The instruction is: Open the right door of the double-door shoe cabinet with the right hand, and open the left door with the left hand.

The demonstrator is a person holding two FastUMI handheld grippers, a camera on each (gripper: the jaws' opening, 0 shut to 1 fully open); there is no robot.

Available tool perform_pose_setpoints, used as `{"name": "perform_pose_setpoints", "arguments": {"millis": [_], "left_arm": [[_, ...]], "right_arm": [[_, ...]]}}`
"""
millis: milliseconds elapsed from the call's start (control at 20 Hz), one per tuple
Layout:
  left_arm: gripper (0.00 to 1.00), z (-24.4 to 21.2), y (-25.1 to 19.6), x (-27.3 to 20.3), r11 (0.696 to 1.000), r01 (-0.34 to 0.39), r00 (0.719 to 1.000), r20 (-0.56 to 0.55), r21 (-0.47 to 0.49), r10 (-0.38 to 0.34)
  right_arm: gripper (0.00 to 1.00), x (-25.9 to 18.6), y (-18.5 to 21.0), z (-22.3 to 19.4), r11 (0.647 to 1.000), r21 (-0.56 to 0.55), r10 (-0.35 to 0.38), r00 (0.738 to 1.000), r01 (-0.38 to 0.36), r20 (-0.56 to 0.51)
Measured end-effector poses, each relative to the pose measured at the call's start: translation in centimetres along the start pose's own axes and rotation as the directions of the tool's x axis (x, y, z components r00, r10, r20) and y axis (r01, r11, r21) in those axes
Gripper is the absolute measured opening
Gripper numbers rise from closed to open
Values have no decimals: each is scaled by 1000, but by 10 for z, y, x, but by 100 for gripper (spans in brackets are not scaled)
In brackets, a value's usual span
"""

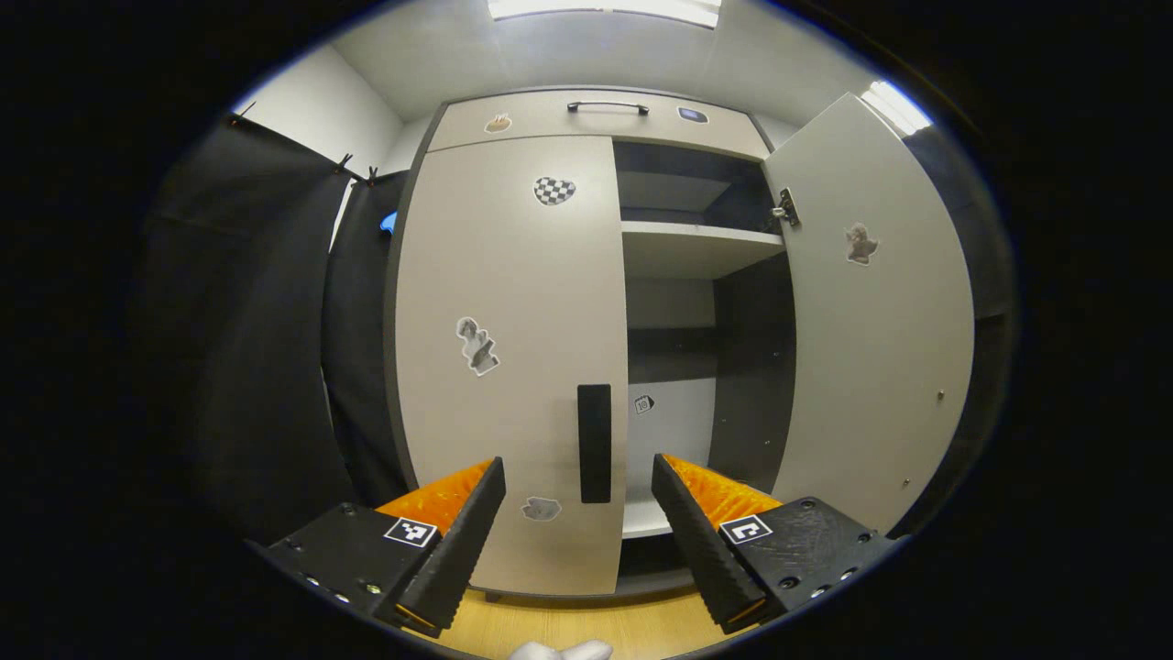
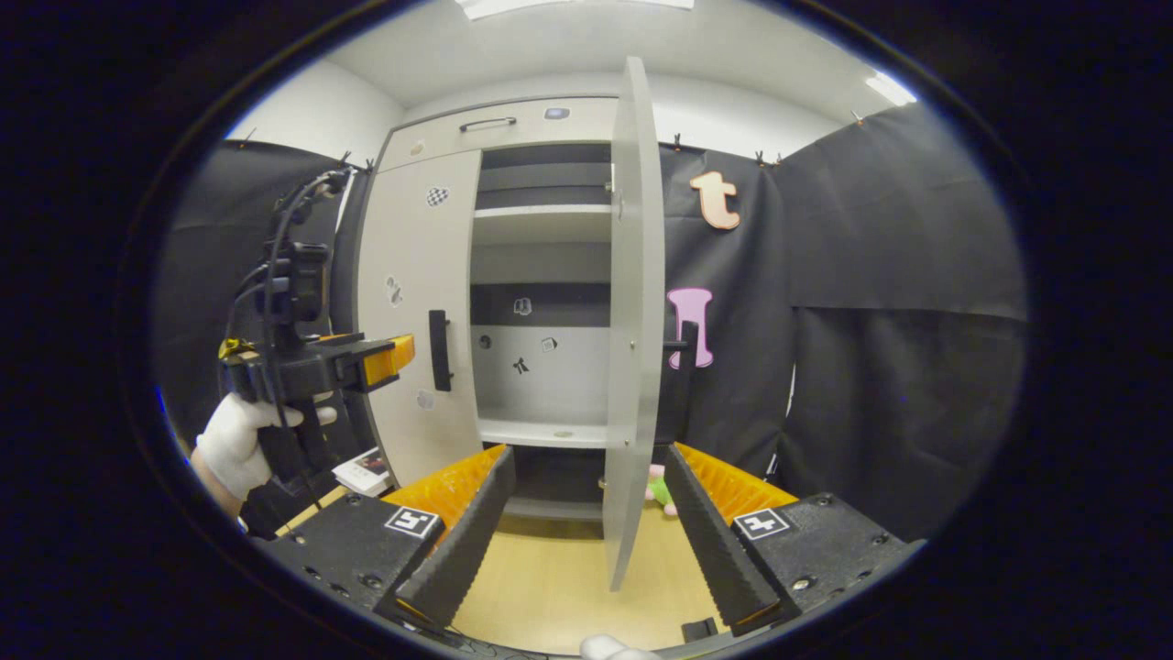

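You're holding the left gripper [image 1: 579, 532] jaws apart, gripping nothing; left door [image 1: 513, 357] shut, its upright handle [image 1: 594, 443] dead ahead between your fingers. Right door [image 2: 632, 312] already open.

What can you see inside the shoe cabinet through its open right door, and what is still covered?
Behind the open right door, the shoe cabinet shows pale shelves holding no shoes and small stickers on its back panel. The closed left door hides the left half.
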State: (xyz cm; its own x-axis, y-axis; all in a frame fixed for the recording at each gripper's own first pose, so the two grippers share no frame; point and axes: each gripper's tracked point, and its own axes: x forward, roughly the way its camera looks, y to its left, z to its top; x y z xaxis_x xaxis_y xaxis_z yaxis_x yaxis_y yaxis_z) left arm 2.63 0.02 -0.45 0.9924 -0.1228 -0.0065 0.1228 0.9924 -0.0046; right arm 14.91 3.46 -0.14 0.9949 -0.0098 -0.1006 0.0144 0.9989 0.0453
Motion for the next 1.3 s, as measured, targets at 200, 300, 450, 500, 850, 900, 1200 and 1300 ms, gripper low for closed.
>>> {"name": "perform_pose_setpoints", "arguments": {"millis": [200, 300, 450, 500, 850, 900, 1200, 1300], "left_arm": [[96, -6, -2, 6, 1000, 1, 1000, -27, -3, -1], [96, -10, -2, 6, 1000, -2, 999, -42, -10, 1], [96, -11, -5, 8, 1000, -2, 998, -56, -15, 1], [96, -11, -3, 9, 1000, -6, 999, -54, -13, 5], [75, -23, -5, 28, 1000, 11, 997, -80, -16, -13], [74, -25, -5, 29, 1000, 12, 996, -88, -19, -13], [29, -23, -6, 28, 1000, 22, 998, -65, 18, -21], [19, -22, -3, 27, 1000, 19, 998, -62, 10, -18]], "right_arm": [[100, 7, -9, -6, 1000, 5, -7, 1000, 7, -22], [100, 11, -15, -7, 1000, 1, -18, 999, 18, -29], [100, 14, -21, -10, 1000, -5, -28, 999, 28, -39], [100, 15, -22, -11, 1000, -8, -30, 999, 30, -42], [100, 20, -25, -12, 1000, -13, -27, 998, 27, -51], [100, 21, -26, -10, 1000, -11, -27, 999, 26, -45], [100, 17, -29, -8, 1000, -9, -30, 999, 29, -38], [100, 15, -26, -7, 1000, -7, -21, 999, 21, -37]]}}
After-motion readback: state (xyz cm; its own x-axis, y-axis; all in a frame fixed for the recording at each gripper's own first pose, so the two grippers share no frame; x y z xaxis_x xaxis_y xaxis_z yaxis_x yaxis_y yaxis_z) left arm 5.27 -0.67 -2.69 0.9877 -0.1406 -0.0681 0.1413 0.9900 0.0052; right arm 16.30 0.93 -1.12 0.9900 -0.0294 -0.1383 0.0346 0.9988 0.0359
